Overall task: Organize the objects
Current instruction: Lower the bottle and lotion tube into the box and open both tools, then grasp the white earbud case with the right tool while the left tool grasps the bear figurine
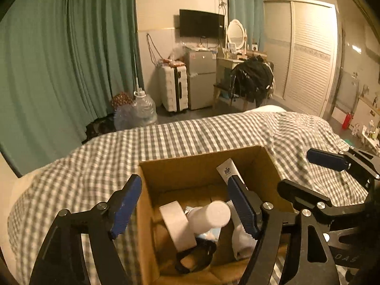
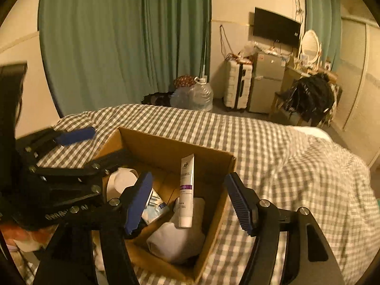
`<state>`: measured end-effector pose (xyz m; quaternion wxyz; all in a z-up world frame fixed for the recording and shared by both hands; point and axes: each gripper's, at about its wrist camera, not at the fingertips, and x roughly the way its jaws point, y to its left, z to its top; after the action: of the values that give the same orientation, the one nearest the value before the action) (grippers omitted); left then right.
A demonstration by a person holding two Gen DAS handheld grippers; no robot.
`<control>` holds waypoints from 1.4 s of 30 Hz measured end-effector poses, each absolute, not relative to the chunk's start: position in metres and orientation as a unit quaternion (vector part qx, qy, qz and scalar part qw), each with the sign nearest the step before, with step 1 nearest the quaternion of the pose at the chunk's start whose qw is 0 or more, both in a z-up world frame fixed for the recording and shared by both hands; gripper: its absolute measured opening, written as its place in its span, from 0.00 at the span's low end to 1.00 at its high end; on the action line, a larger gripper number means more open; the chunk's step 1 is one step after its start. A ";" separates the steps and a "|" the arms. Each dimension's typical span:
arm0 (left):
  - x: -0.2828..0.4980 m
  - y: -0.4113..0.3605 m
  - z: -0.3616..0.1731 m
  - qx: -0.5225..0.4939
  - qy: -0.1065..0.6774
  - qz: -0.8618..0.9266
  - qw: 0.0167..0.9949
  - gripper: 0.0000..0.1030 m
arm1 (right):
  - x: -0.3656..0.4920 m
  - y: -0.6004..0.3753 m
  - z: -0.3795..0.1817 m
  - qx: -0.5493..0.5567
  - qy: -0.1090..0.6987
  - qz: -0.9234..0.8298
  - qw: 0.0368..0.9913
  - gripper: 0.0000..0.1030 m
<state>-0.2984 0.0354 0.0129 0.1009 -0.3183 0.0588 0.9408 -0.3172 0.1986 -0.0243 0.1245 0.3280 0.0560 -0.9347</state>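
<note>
Right wrist view: hovering over cardboard box on bed, right gripper jaws spread, empty; toothpaste tube standing upright between them, long axis pointing away; left gripper likewise spread alongside.

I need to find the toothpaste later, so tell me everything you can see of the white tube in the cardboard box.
The white tube is a slim squeeze tube, plastic by its look, with a flat crimped end uppermost and its cap end down. Dark lettering sits near the top and a purple band lower down. It stands tilted inside the cardboard box, near the right wall, with its cap end resting on a white cloth bundle. Neither pair of tongs touches it; the left wrist view shows only its upper end.
</note>
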 end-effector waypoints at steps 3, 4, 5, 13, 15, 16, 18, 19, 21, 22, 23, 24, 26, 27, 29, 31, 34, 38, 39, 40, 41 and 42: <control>-0.275 0.027 0.033 -0.306 0.075 0.946 0.077 0.88 | -0.297 0.194 -0.005 0.314 0.077 -0.939 0.117 0.67; -0.268 0.023 0.039 -0.302 0.076 0.947 0.072 0.89 | -0.290 0.194 0.003 0.309 0.082 -0.941 0.114 0.68; -0.260 0.020 0.045 -0.299 0.075 0.949 0.068 0.90 | -0.281 0.194 0.012 0.302 0.085 -0.943 0.112 0.70; -0.194 -0.009 0.084 -0.268 0.058 0.961 0.045 0.97 | -0.216 0.195 0.078 0.251 0.084 -0.958 0.105 0.80; -0.176 -0.016 0.089 -0.264 0.047 0.962 0.043 0.98 | -0.199 0.194 0.089 0.243 0.084 -0.961 0.104 0.81; -0.170 -0.018 0.090 -0.263 0.045 0.963 0.042 0.98 | -0.193 0.195 0.093 0.240 0.083 -0.961 0.105 0.82; -0.154 -0.022 0.091 -0.261 0.040 0.964 0.037 0.98 | -0.177 0.196 0.098 0.237 0.080 -0.962 0.106 0.82; -0.147 -0.024 0.090 -0.259 0.036 0.965 0.034 0.98 | -0.170 0.196 0.098 0.238 0.079 -0.962 0.107 0.82; -0.130 -0.028 0.082 -0.258 0.029 0.965 0.032 0.98 | -0.156 0.194 0.096 0.239 0.077 -0.962 0.108 0.82; -0.124 -0.028 0.079 -0.258 0.028 0.965 0.032 0.99 | -0.149 0.194 0.092 0.240 0.072 -0.962 0.109 0.82; -0.118 -0.029 0.073 -0.261 0.027 0.965 0.031 0.99 | -0.145 0.194 0.088 0.242 0.069 -0.961 0.111 0.82; -0.112 -0.030 0.066 -0.265 0.029 0.964 0.027 0.99 | -0.140 0.196 0.081 0.245 0.067 -0.961 0.113 0.82; -0.104 -0.033 0.050 -0.274 0.028 0.961 0.012 0.99 | -0.132 0.195 0.066 0.255 0.062 -0.958 0.112 0.82; -0.101 -0.034 0.039 -0.281 0.026 0.959 0.012 0.99 | -0.130 0.193 0.056 0.262 0.059 -0.957 0.112 0.82; -0.100 -0.037 0.017 -0.300 0.016 0.954 0.006 0.99 | -0.129 0.193 0.035 0.276 0.050 -0.953 0.114 0.82; -0.103 -0.039 -0.004 -0.318 0.010 0.948 0.000 0.99 | -0.131 0.194 0.012 0.291 0.037 -0.949 0.117 0.82; -0.111 -0.039 -0.041 -0.352 0.015 0.936 -0.011 0.99 | -0.138 0.189 -0.028 0.320 0.026 -0.940 0.114 0.82; -0.121 -0.037 -0.067 -0.373 0.045 0.926 -0.043 0.99 | -0.156 0.175 -0.079 0.371 0.027 -0.919 0.132 0.82; -0.123 -0.039 -0.070 -0.375 0.048 0.924 -0.048 0.99 | -0.160 0.170 -0.092 0.383 0.032 -0.913 0.137 0.82; -0.125 -0.041 -0.073 -0.380 0.046 0.922 -0.052 0.99 | -0.164 0.167 -0.099 0.390 0.036 -0.909 0.140 0.82; -0.126 -0.043 -0.074 -0.384 0.044 0.921 -0.055 0.99 | -0.168 0.160 -0.111 0.404 0.042 -0.901 0.149 0.82; -0.128 -0.045 -0.076 -0.388 0.044 0.919 -0.059 0.99 | -0.169 0.155 -0.119 0.414 0.048 -0.895 0.156 0.82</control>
<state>-0.1282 -0.0446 -0.0757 -0.0590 -0.3878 0.0443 0.9188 -0.1695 0.1551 -0.1195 0.1561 0.4142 0.0483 -0.8954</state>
